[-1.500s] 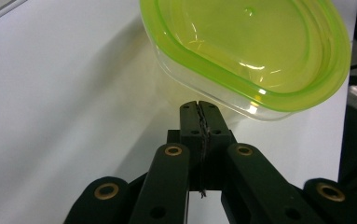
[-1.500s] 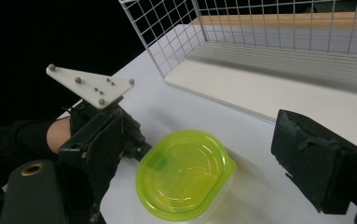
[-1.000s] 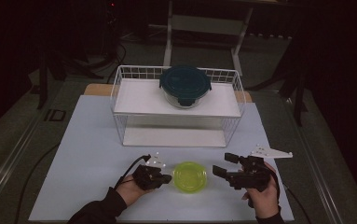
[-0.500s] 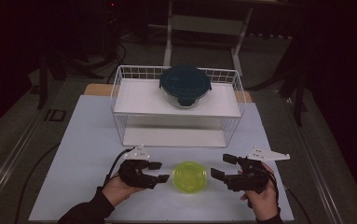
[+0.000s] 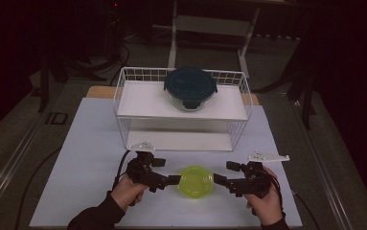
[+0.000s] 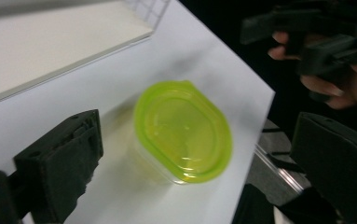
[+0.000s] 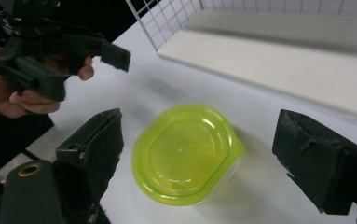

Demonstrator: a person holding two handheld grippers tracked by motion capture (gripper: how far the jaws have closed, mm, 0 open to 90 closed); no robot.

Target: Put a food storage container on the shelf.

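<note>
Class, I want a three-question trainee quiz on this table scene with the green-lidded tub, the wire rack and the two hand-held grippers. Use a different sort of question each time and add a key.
1. True or false: the left gripper is clamped on the green-lidded tub.
2. Multiple choice: where does the dark-lidded glass container stand? A) on the table in front of the rack B) on the top shelf of the wire rack C) between the jaws of the right gripper
3. Fill in: the tub lies on the table ______ the two grippers.

Key
1. False: its jaws have just been opening and stand wide beside the tub, not touching it.
2. B
3. between
</note>
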